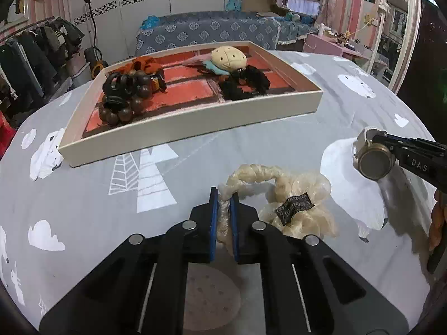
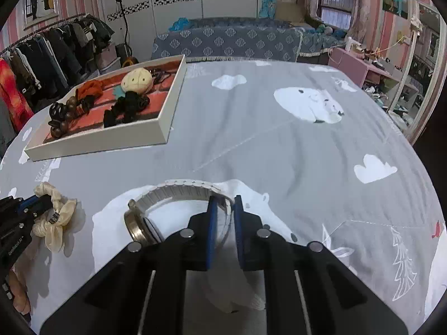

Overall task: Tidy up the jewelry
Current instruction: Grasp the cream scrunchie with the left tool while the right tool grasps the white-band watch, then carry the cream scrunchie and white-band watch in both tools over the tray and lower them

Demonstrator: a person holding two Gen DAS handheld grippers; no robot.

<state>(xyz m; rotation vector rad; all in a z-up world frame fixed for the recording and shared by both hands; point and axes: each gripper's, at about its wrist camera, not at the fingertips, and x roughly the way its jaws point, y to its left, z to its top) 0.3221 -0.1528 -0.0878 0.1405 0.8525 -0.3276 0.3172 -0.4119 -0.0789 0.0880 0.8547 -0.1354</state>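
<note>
Left gripper point(image 1: 222, 195) is clenched on the cream scrunchie point(image 1: 290, 195), pinching one loop of fabric; the rest hangs just over the grey sheet point(image 1: 83, 195). Soft, light and crushable, so any fold works as a hold, though the sheer fabric may slip.

Right gripper point(image 2: 225, 201) is clamped on the watch point(image 2: 145, 223) by its white link band, with the metal case dangling to the left. Probably heavier and off-balance, so it will likely swing; gripping nearer the case would steady it. The band is slick.

The tray point(image 1: 195, 117) sits ahead, well apart from both, already holding beads point(image 1: 123, 97) and dark hair ties point(image 1: 245, 81).
</note>
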